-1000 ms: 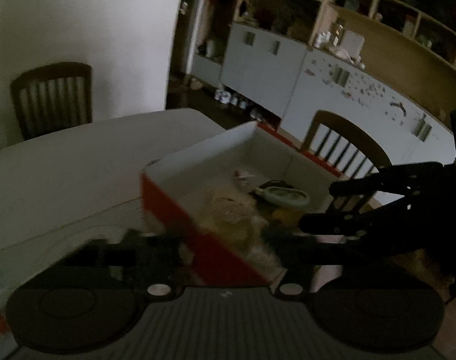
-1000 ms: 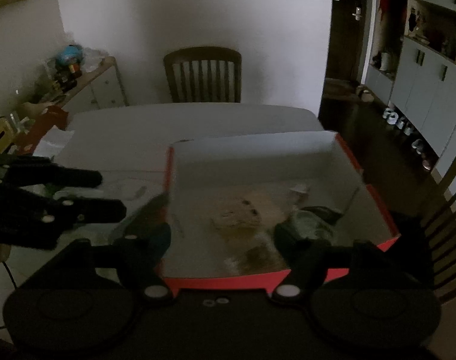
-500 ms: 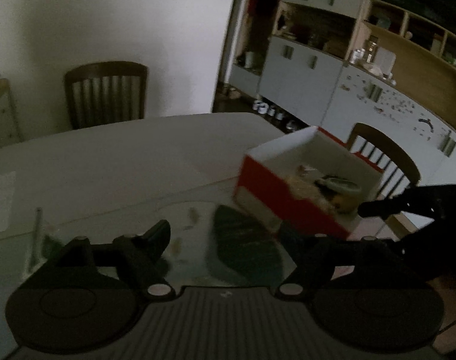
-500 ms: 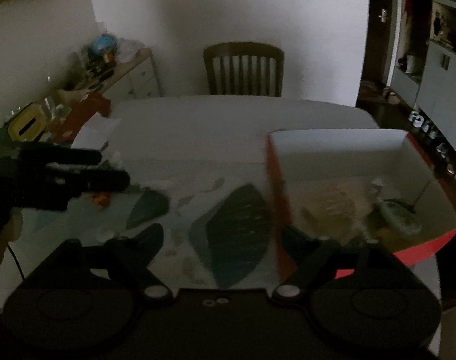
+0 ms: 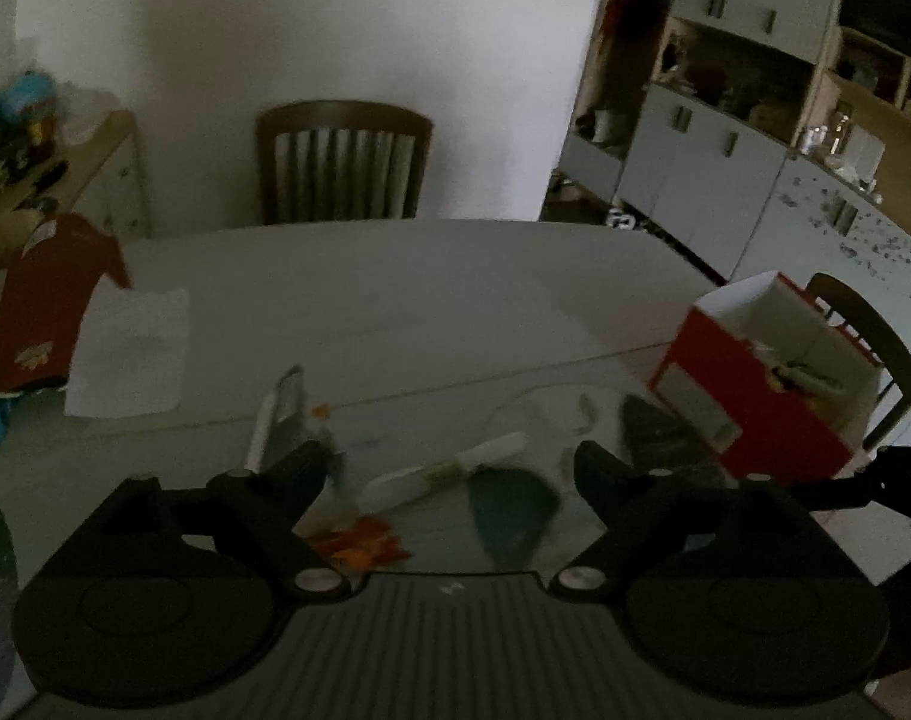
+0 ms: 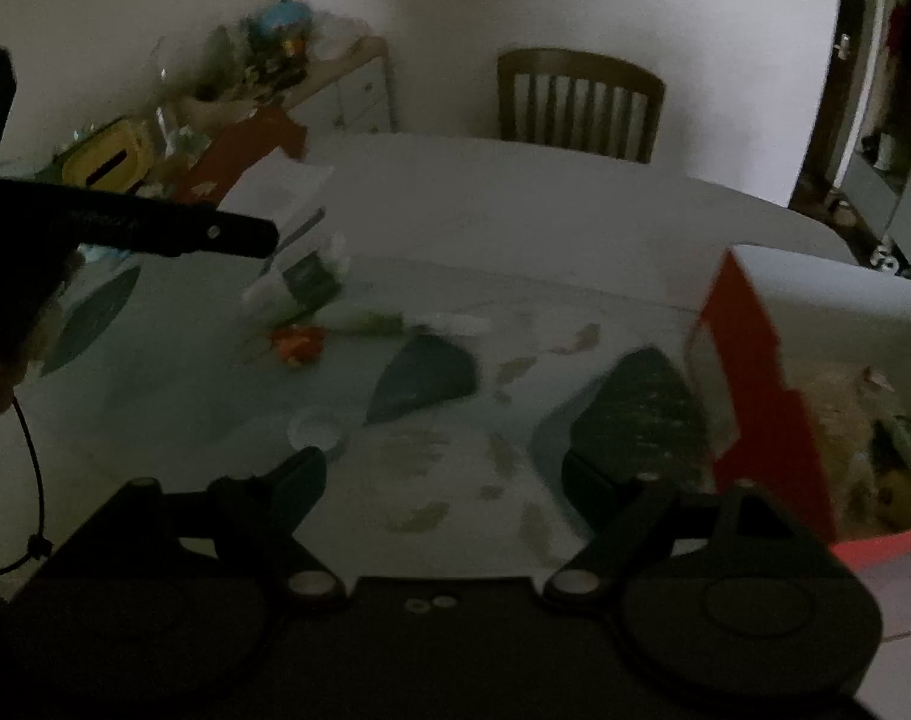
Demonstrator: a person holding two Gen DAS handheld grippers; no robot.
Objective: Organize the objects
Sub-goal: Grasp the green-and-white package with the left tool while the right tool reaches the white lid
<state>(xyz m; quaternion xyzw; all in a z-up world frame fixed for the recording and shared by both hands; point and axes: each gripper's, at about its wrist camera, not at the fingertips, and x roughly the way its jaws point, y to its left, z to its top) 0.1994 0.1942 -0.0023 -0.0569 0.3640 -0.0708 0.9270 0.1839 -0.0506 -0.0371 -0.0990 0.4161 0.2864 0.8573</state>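
Both views have swung left since a second ago: the red box (image 5: 749, 402) that filled mid-frame then now sits at the right edge of the left wrist view and at the right of the right wrist view (image 6: 761, 390). More open table shows now.

Left gripper (image 5: 449, 474) is spread wide, nothing between its fingers; it hangs above the loose items. Right gripper (image 6: 443, 474) is also spread and empty, its right finger close beside the box's red wall.

Box: cardboard, red outside, pale inside, open top, with a few blurred things in it, too dark to name.

Loose items lie lower centre of the left wrist view: a long white tube or stick with a green part (image 5: 449, 471), a small orange crumpled piece (image 5: 359, 540), and an upright pale packet (image 5: 278, 414). A small white round cap (image 6: 314, 429) lies at lower left centre of the right wrist view.

Table (image 5: 395, 282) is smooth and pale; its near part carries a glossy mat with dark leaf shapes. The far half is bare and open. A white paper sheet (image 5: 128, 351) and a red cloth (image 5: 47, 300) lie at left. A dark wooden slat-back chair (image 5: 341, 162) stands at the far edge.
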